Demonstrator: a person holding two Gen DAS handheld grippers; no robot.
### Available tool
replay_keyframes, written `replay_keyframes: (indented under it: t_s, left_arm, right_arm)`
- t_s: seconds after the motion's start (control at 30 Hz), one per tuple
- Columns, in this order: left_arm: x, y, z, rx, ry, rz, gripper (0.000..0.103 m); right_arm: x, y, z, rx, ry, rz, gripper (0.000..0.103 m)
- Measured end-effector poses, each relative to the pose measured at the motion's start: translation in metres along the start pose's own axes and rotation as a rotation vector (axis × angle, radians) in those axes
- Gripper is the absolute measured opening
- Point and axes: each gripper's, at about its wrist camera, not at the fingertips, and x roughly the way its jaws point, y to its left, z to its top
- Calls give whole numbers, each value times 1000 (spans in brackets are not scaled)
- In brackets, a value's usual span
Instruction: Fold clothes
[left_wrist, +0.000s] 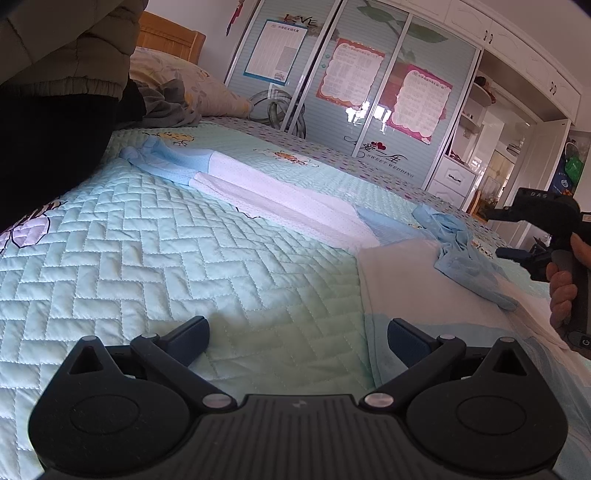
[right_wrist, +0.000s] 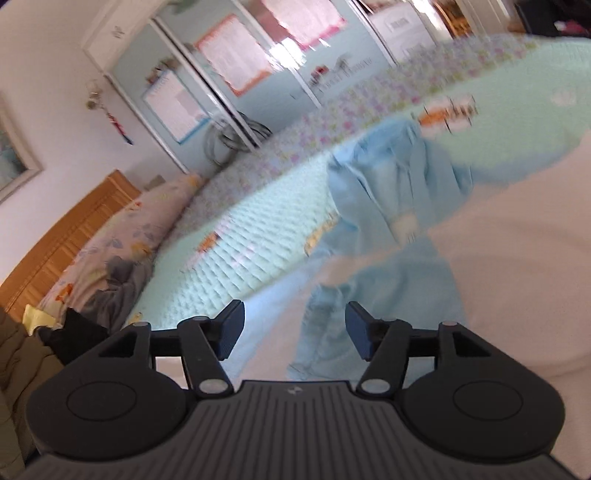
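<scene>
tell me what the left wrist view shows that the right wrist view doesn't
Only the left wrist view shows the right gripper from outside, held in a hand, plus the long white and pale blue garment stretched across the bed and the white drawer unit.

Only the right wrist view shows the framed picture on the wall.

Both show the mint quilted bedspread, the crumpled pale blue cloth on a white fabric, the floral pillow and the sliding wardrobe doors.

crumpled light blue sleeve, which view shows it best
The left wrist view: the crumpled light blue sleeve is sharp there, lying on the white garment. The right wrist view has it closer but motion-blurred, ahead of the open right tool.
</scene>
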Motion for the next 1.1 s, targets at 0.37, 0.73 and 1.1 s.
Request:
replay_keyframes:
  t_s: [0.37,0.73,1.1]
  left_arm:
    - [-1,4,1,-14,-8,-10,102]
    - [-1,4,0,-18,-8,-13,102]
    - [-2,3,-1,-19,-13,-14,102]
  right_arm:
    - [40,-37,-13,274,236,11,62]
    - [-51,-115,-9,363,152,-61,66]
    - [-123,-203,-1,560,-20,-175,63]
